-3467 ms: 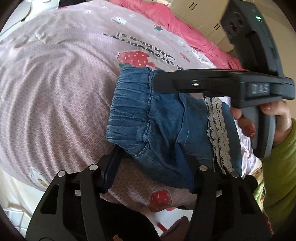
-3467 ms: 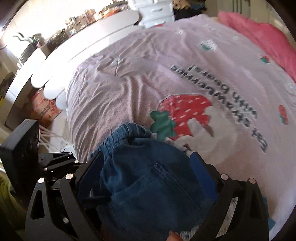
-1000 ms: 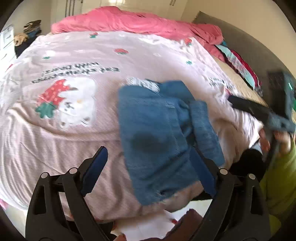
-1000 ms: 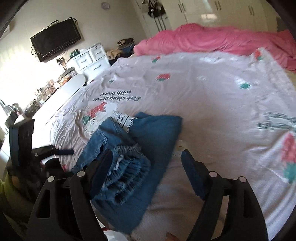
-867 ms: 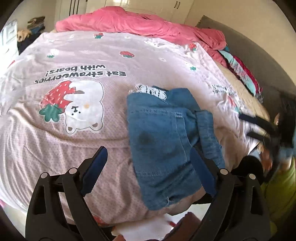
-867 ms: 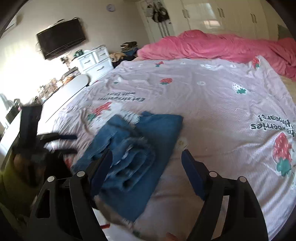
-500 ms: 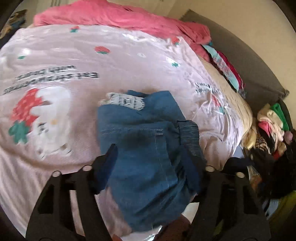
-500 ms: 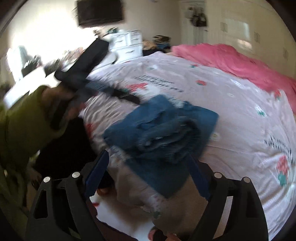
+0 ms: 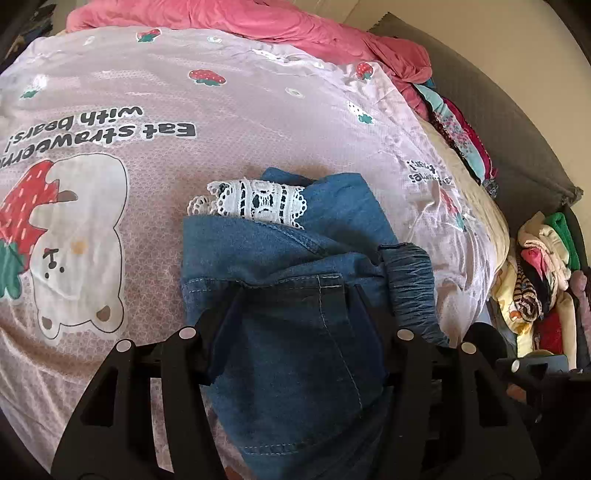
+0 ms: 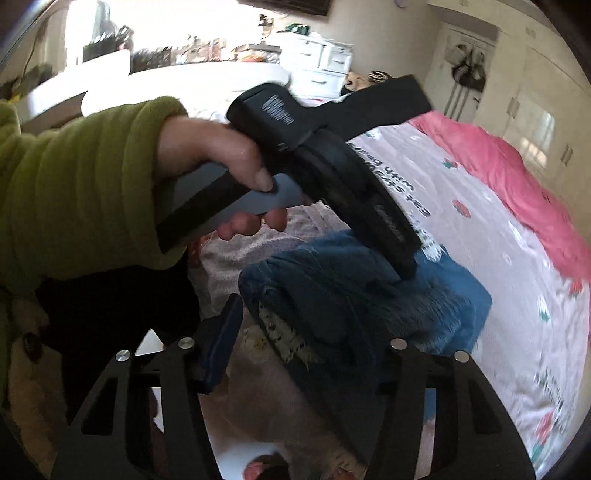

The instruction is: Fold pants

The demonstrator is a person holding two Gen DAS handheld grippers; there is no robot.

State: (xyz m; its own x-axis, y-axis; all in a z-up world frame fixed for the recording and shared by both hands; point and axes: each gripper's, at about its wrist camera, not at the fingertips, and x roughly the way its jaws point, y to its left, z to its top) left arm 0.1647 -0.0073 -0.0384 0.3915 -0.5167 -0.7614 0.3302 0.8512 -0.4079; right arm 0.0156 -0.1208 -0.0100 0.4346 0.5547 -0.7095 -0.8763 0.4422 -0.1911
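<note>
Folded blue denim pants (image 9: pixel 295 266) with a white lace hem (image 9: pixel 255 201) lie on the pink strawberry-print bedsheet (image 9: pixel 221 122) near the bed's front edge. My left gripper (image 9: pixel 295 295) is open, its fingers straddling the near part of the bundle and pressed down onto it. In the right wrist view the same pants (image 10: pixel 362 295) lie under the left gripper's body (image 10: pixel 332 162), held by a hand in a green sleeve. My right gripper (image 10: pixel 306 332) is open, its fingers on either side of the bundle's near corner.
A crumpled pink duvet (image 9: pixel 258 22) lies at the far end of the bed. A pile of clothes (image 9: pixel 543 273) sits at the right beside the bed. A grey headboard (image 9: pixel 498 110) runs along the right. White drawers (image 10: pixel 314 55) stand behind.
Both grippers came down from well above the bed onto the folded pants. The left one now straddles the bundle. The right one has swung round to its near corner.
</note>
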